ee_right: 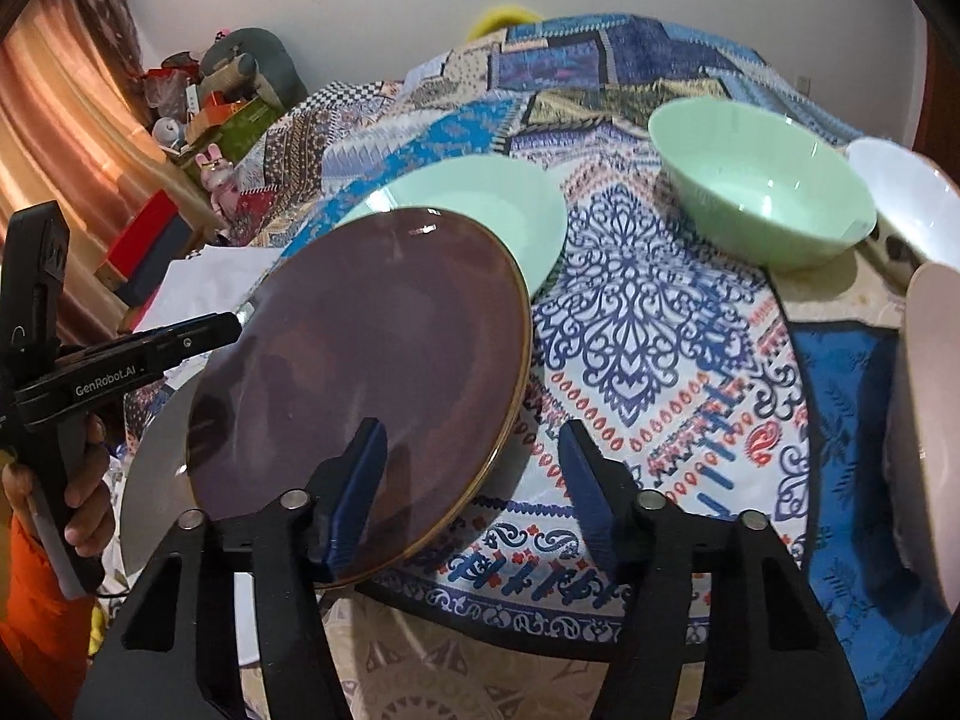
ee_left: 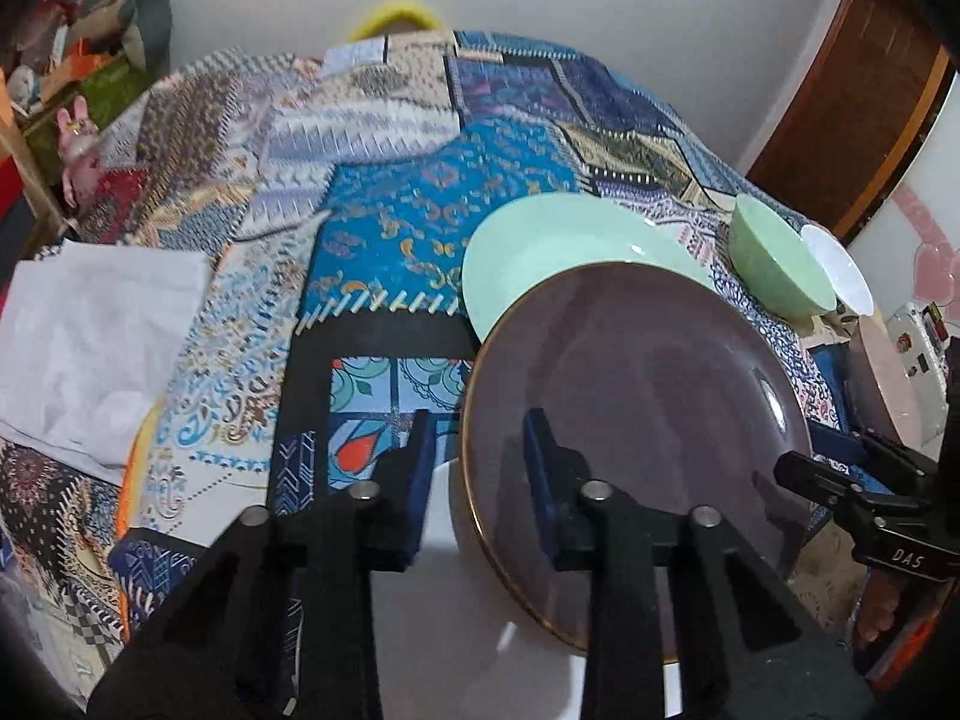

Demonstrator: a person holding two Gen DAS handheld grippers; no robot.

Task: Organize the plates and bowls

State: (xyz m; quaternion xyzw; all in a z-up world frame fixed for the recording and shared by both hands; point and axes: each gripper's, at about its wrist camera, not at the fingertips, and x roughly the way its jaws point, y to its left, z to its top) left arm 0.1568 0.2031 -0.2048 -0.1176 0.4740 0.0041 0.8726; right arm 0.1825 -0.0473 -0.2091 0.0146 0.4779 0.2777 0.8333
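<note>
A brown plate with a gold rim (ee_left: 636, 414) (ee_right: 360, 372) sits tilted over a white plate (ee_left: 444, 600) (ee_right: 156, 468). A mint green plate (ee_left: 558, 246) (ee_right: 480, 204) lies behind it. My left gripper (ee_left: 480, 450) is open, its jaws astride the brown plate's left rim. My right gripper (ee_right: 474, 450) is open, astride the plate's right rim. A mint green bowl (ee_left: 774, 264) (ee_right: 762, 192) and a white bowl (ee_left: 840, 270) (ee_right: 912, 204) stand further right. A pink plate (ee_right: 930, 420) (ee_left: 882, 378) is at the right edge.
A patchwork cloth (ee_left: 408, 192) (ee_right: 648, 324) covers the table. A white folded cloth (ee_left: 96, 348) lies at the left. Toys and boxes (ee_right: 204, 120) sit on a shelf at the far left. A wall is behind the table.
</note>
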